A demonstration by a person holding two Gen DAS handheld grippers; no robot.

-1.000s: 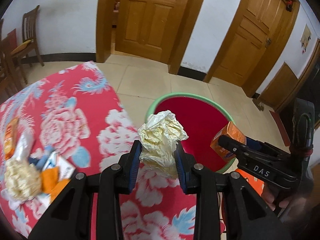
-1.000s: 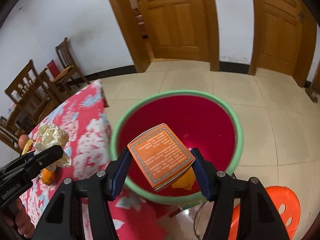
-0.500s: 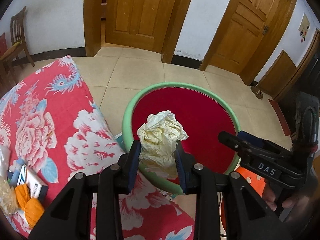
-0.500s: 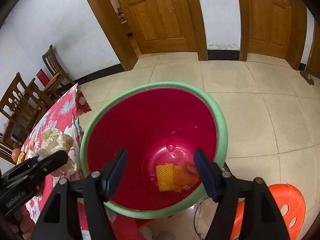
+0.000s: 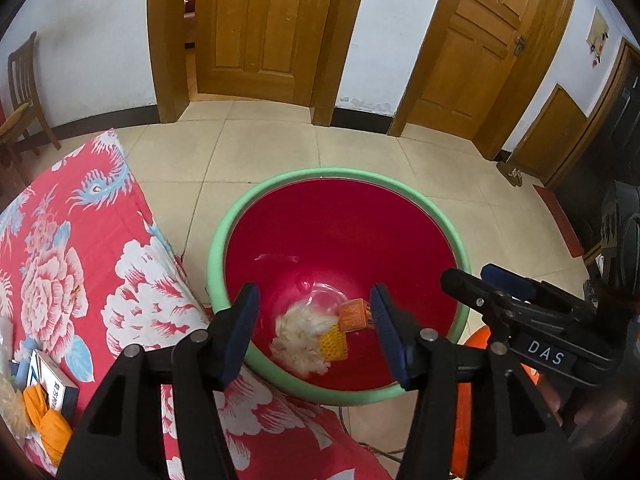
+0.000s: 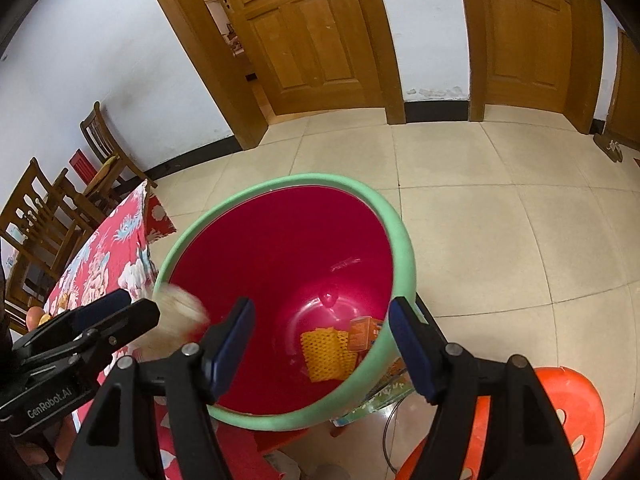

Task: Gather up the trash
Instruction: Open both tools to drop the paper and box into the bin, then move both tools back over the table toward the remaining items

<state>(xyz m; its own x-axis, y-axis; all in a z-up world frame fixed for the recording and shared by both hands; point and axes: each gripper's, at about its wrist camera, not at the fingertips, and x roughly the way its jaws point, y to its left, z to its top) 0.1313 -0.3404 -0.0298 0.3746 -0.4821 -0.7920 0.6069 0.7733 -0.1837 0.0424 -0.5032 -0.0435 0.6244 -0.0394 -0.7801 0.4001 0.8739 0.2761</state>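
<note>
Left wrist view. The left gripper has its fingers spread wide, with nothing between them. It hangs over the near rim of the bin, a red tub with a green rim standing on the tiled floor. In the bottom of the bin lie a crumpled paper wad, a yellow mesh piece touching it at 3 o'clock, and an orange box just beyond the mesh at 1 o'clock. The right gripper enters from 3 o'clock at the bin's right rim; this view does not show clearly how its fingers stand. At 9 o'clock lies the tabletop under a red floral cloth. On its near corner, at 8 o'clock, more trash remains: a small printed box and an orange wrapper touching it.

Right wrist view. The right gripper has its fingers spread, empty, above the bin. The yellow mesh piece and the orange box lie touching at the bottom, at 6 o'clock of the bin floor. The left gripper shows at 8 o'clock. A blurred pale paper wad appears just off its tips at the bin's left rim. An orange stool stands at 4 o'clock, beside the bin. Wooden chairs stand at 9 o'clock beyond the tabletop.
</note>
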